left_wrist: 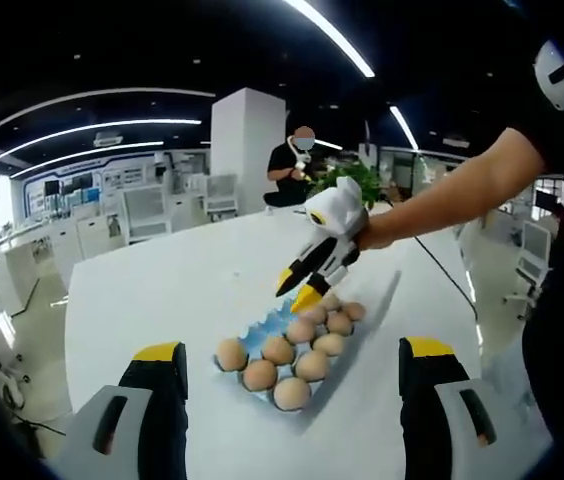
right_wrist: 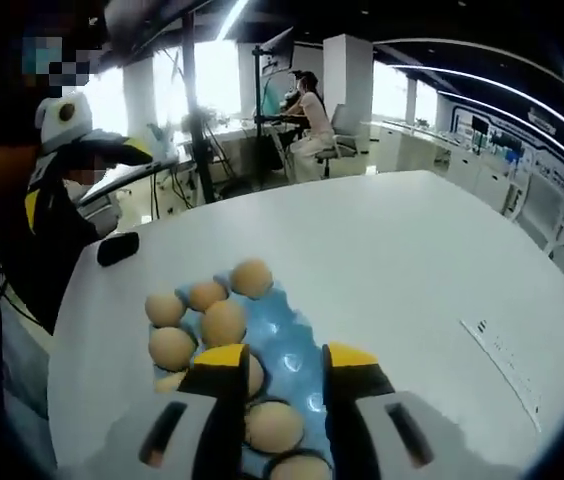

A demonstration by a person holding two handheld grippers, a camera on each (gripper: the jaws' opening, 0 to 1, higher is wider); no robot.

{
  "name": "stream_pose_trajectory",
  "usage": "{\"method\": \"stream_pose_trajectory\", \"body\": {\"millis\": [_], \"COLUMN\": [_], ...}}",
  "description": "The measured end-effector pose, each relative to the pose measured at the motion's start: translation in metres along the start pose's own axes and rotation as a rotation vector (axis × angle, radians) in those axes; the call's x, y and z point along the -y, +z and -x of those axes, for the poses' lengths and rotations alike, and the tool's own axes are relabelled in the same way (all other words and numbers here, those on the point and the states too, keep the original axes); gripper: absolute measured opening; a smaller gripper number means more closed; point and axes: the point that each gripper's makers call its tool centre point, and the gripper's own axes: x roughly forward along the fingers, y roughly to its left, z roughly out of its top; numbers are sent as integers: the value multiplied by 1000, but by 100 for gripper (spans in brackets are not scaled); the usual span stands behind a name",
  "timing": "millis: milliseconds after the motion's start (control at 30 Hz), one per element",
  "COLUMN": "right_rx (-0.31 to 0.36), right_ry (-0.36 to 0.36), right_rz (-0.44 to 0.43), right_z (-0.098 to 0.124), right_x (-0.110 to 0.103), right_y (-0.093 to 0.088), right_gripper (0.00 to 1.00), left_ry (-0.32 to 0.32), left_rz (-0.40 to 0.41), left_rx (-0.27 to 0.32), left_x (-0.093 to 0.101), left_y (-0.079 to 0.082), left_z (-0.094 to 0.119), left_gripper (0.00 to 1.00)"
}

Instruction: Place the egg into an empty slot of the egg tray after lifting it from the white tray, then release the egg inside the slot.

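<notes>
A blue egg tray [left_wrist: 253, 339] lies on the white table [left_wrist: 182, 290] with several brown eggs [left_wrist: 278, 349] in it. My left gripper [left_wrist: 293, 350] stands wide open in front of the tray, holding nothing. A gloved hand holds my right gripper [left_wrist: 299, 288] over the tray's far end. In the right gripper view, my right gripper [right_wrist: 284, 358] is open above the bare blue slots of the tray [right_wrist: 284, 325]. Eggs [right_wrist: 223, 322] sit to its left, and one egg [right_wrist: 272, 425] lies below, between the fingers.
A black object [right_wrist: 118, 247] lies near the table's edge. A paper strip [right_wrist: 502, 352] sits on the table [right_wrist: 402, 260] to the right. People sit at desks beyond the table [left_wrist: 297, 165]. A person's arm [left_wrist: 442, 200] reaches in from the right.
</notes>
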Motion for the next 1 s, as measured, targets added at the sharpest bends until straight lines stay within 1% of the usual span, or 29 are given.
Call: {"method": "stream_pose_trajectory", "body": {"millis": [33,167,333,533,633,733,800,900,1000], "right_rx": [0,-12,-17,-25,-33,-35,-48,-63,-73], "right_ry": [-4,-54,-94,-125,-142,-152,-158,-169,-186], "right_rz": [-1,-28,-51,-76,-86,-96,-106,-103,-107], "right_z": [2,24,44,68,81,91,102,109,119], "right_x": [1,13,23,34,43,47,55,60,72], "right_y": [-1,-17,-29,-45,-56,-63,-74,-80,-88], "right_gripper": [30,31,31,31,31,31,32,32,32], "left_ry": [-5,-28,-55,-69,-68,-61,-61,-52,-43], "left_rz": [-3,-9,-18,-13,-11,-7,-6,-2,-2], "left_rx": [-1,5,7,5,4,9,10,13,13], "left_x": [0,4,11,17,18,20,22,23,24], "left_y": [0,3,7,11,13,17,20,23,25], "left_z": [-1,-6,-13,-20,-24,-27,-30,-32,-35], "left_gripper": [90,90,90,90,90,90,90,90,90]}}
